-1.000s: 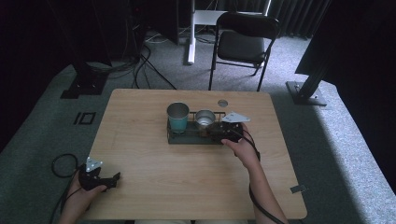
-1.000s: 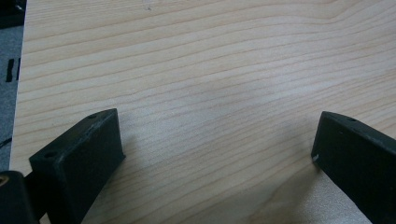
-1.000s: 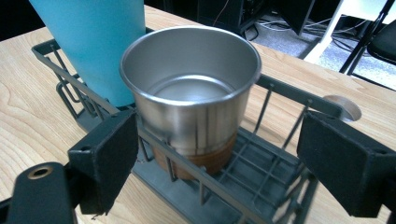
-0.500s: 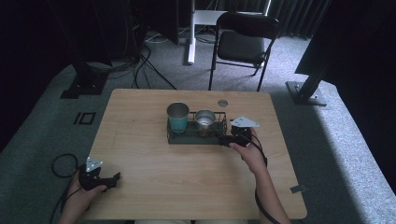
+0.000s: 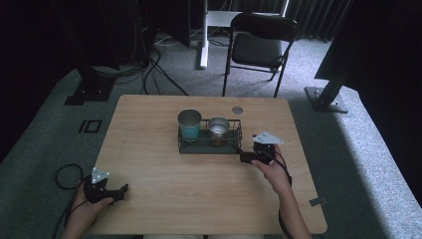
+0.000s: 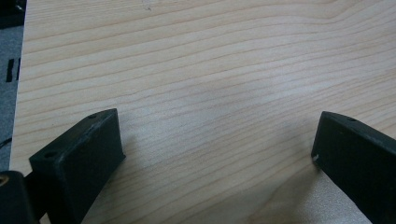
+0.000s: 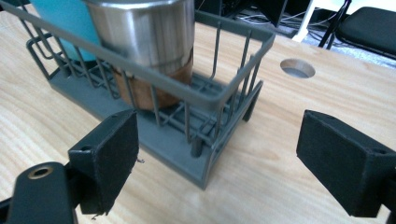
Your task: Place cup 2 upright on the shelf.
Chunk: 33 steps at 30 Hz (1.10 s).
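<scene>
High view: on the pale wooden desk (image 5: 164,179) a dark grey wire rack (image 5: 209,143) holds a teal steel cup (image 5: 189,125) and a smaller steel cup (image 5: 218,129). The right gripper (image 5: 247,157) lies just beside the rack's right end; the left gripper (image 5: 119,190) rests near the desk's front left corner.

Left gripper view: fingers (image 6: 88,154) spread wide over bare wood.

Right gripper view: fingers (image 7: 109,158) wide apart, empty, facing the rack's corner (image 7: 210,154).

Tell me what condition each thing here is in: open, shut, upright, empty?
Right gripper: open, holding nothing, jaws either side of the rack's corner.
Left gripper: open, holding nothing, over bare wood.
Grey wire rack: flat on the wooden table, two cups inside.
Teal-sided metal cup: upright in the rack.
Steel cup with brown base: upright in the rack.
Black folding chair: unfolded, unoccupied.
</scene>
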Tool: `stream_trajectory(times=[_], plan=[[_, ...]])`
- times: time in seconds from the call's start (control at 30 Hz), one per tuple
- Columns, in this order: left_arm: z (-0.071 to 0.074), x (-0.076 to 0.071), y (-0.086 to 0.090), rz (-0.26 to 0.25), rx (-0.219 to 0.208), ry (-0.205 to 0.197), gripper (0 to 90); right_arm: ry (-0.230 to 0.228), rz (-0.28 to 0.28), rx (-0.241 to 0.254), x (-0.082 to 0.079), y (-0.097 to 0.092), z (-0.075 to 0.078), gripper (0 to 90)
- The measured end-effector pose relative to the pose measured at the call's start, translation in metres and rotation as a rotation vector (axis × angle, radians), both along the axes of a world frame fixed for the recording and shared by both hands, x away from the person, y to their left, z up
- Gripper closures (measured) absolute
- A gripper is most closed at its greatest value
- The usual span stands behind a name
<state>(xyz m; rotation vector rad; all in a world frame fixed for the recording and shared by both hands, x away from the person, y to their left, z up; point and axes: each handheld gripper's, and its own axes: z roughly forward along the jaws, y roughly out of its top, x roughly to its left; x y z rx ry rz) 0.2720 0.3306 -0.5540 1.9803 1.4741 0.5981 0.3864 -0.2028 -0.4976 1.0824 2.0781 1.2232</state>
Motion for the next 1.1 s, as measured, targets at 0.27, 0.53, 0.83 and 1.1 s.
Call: stream_trajectory(times=[0.27,0.53,0.83,1.1], plan=[[0.0,0.0,0.0,0.0,0.0,0.0,2.5,0.029,0.0,-0.009,-0.012,-0.009,-0.008,12.8],[0.0,0.0,0.0,0.0,0.0,0.0,2.5,0.044,-0.01,-0.046,-0.023,-0.017,-0.015,12.8],[0.0,0.0,0.0,0.0,0.0,0.0,2.5,0.069,-0.009,-0.052,-0.034,-0.028,-0.025,12.8],[0.0,0.0,0.0,0.0,0.0,0.0,2.5,0.111,0.039,-0.075,-0.048,-0.035,-0.032,13.3]])
